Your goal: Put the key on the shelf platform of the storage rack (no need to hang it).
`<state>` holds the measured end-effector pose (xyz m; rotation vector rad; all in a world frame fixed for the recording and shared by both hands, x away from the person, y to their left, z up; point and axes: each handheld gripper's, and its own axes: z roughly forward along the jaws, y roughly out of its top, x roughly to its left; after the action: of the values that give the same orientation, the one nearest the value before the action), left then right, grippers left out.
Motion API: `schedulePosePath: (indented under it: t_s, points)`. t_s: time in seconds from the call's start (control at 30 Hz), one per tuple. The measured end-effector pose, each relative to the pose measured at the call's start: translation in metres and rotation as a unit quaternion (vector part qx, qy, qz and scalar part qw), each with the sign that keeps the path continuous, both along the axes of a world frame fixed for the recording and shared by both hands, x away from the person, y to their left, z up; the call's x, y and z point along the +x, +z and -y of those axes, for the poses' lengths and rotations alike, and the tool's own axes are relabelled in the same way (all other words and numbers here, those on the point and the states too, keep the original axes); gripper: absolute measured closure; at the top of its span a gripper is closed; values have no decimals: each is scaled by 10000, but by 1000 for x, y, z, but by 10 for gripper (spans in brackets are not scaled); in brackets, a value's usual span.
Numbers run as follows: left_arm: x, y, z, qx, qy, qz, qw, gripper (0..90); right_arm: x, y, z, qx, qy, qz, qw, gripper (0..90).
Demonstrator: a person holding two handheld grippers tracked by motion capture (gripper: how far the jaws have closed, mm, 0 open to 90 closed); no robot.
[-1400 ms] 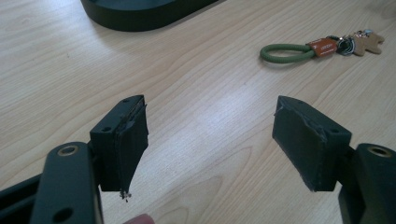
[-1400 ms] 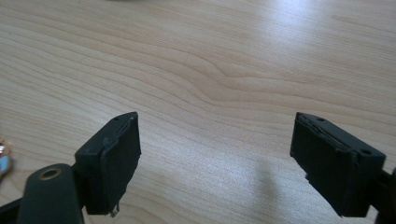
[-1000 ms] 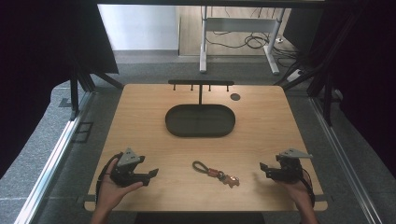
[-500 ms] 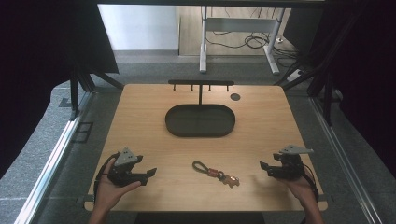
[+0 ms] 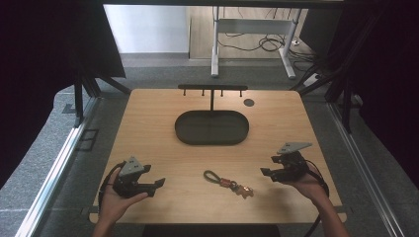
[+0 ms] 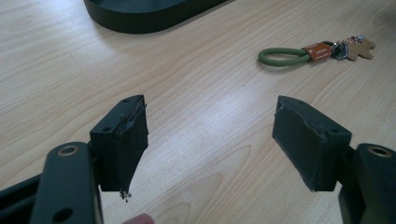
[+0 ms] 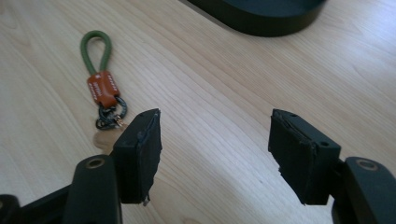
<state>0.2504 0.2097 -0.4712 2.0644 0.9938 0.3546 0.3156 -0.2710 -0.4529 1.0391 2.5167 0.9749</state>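
A keychain with a green cord loop, an orange tag and a tan charm lies flat on the wooden table, near the front edge. My left gripper is held low at the front left, jaws open and empty, aimed at the keychain from a hand's width away. My right gripper sits at the front right, also open with nothing between its jaws. In the right gripper view the keychain lies just beyond the left jaw.
A black oval tray rests at the table's middle. Behind it stands a black T-shaped rack with small hooks. A round dark grommet is set in the far right of the tabletop.
My left gripper has shifted slightly, lowering and settling toward the front edge. The right gripper and the keychain have stayed in place.
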Motion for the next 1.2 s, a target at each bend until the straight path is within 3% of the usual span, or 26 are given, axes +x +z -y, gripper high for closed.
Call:
schedulePosePath:
  t_s: [0.2, 0.5, 0.7, 1.03, 1.13, 1.2]
  points:
    - [0, 0, 2, 12, -31, 0, 10000, 269, 4, 10, -18, -244, 258, -42, 9994, 375]
    - [3, -9, 3, -25, -28, -116, 9999, 269, 12, 19, -50, -680, 743, -185, 9947, 400]
    - [3, -7, 5, -2, -49, -79, 10000, 269, 14, 10, -74, -821, 1062, -418, 9901, 411]
    - [3, -8, 9, 26, -136, -72, 9999, 269, 14, -4, -95, -1071, 1286, -705, 9834, 451]
    - [2, -6, 10, 47, -184, -60, 9998, 269, 14, -10, -104, -1171, 1447, -857, 9788, 472]
    - [1, -5, 11, 34, -171, -47, 9998, 269, 15, -12, -107, -1201, 1478, -889, 9777, 475]
